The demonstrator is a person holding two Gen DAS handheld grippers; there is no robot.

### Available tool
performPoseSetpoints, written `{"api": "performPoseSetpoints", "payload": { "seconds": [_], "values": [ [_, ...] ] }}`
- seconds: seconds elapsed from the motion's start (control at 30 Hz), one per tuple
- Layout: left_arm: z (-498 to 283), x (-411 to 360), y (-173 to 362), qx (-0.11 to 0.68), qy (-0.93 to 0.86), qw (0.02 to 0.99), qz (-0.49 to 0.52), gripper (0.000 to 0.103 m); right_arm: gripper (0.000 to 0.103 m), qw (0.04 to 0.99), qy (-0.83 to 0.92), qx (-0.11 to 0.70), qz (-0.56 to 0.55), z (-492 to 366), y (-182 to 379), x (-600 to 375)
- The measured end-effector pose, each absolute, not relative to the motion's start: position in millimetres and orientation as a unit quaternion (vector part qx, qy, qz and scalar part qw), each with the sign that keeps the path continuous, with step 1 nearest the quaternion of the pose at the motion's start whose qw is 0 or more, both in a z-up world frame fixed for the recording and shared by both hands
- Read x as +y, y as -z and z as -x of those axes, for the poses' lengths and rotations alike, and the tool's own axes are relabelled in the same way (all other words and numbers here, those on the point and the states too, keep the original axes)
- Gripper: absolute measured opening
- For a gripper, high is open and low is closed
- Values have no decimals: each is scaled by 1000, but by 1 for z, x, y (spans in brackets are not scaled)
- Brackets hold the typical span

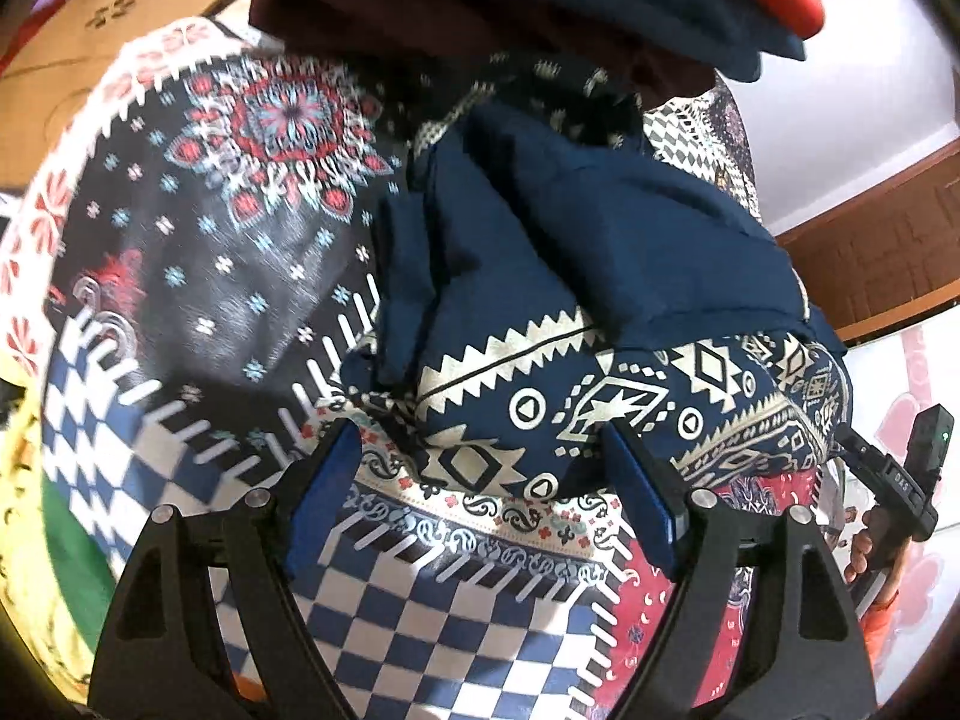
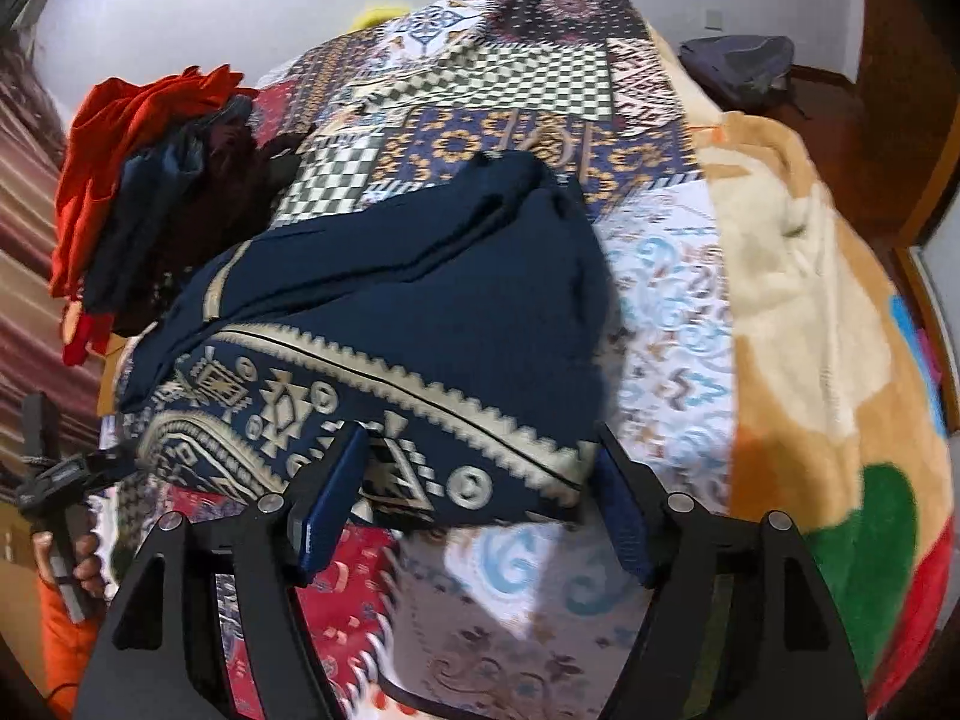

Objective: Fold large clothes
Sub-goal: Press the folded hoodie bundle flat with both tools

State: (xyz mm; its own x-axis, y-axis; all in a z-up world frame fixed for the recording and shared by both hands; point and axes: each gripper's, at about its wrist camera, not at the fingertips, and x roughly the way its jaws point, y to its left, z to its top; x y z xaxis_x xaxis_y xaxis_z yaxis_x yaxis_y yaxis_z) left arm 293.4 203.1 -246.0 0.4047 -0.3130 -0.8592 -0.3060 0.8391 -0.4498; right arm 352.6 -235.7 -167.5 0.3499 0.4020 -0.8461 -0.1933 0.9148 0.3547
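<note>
A navy garment (image 1: 540, 276) with a cream geometric border lies bunched and partly folded on the patchwork bedspread (image 1: 180, 252). My left gripper (image 1: 480, 438) is open, its blue pads on either side of the garment's patterned hem, just short of it. In the right wrist view the same garment (image 2: 420, 300) lies ahead. My right gripper (image 2: 480, 438) is open, its left fingertip (image 2: 342, 462) touching the border hem. The other gripper shows at the edge of each view (image 1: 900, 480) (image 2: 54, 474).
A pile of red, blue and maroon clothes (image 2: 150, 180) sits beyond the garment on the bed. A fleece blanket (image 2: 810, 330) covers the bed's right side. A cardboard box (image 1: 90, 60) stands at the left. A dark bag (image 2: 738, 66) lies on the floor.
</note>
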Motion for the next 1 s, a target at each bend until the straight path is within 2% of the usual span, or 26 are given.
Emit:
{"api": "performPoseSetpoints", "payload": {
  "seconds": [0.07, 0.13, 0.2, 0.27, 0.3, 0.4, 0.53, 0.67, 1.0],
  "values": [
    [-298, 203, 251, 543, 7, 784, 299, 82, 71, 813, -189, 539, -116, -358, 172, -235],
    [-305, 200, 253, 542, 14, 784, 302, 82, 63, 810, -185, 540, -131, -362, 176, -234],
    [-311, 193, 252, 544, 14, 788, 288, 82, 30, 798, -198, 549, -153, -365, 182, -233],
    [-314, 184, 248, 537, 15, 799, 271, 74, 20, 787, -202, 556, -175, -366, 185, -232],
    [-313, 182, 244, 532, 16, 803, 267, 64, 16, 792, -200, 550, -172, -365, 182, -231],
    [-314, 176, 235, 521, 9, 816, 250, 28, 13, 809, -202, 529, -159, -358, 165, -228],
    [-305, 177, 215, 505, 29, 829, 240, 13, 12, 825, -197, 505, -158, -347, 144, -232],
    [-284, 183, 196, 488, 37, 836, 247, 10, 12, 831, -200, 495, -158, -328, 135, -238],
    [-214, 190, 158, 452, 26, 863, 224, 10, 12, 841, -203, 480, -148, -278, 124, -254]
  ]
}}
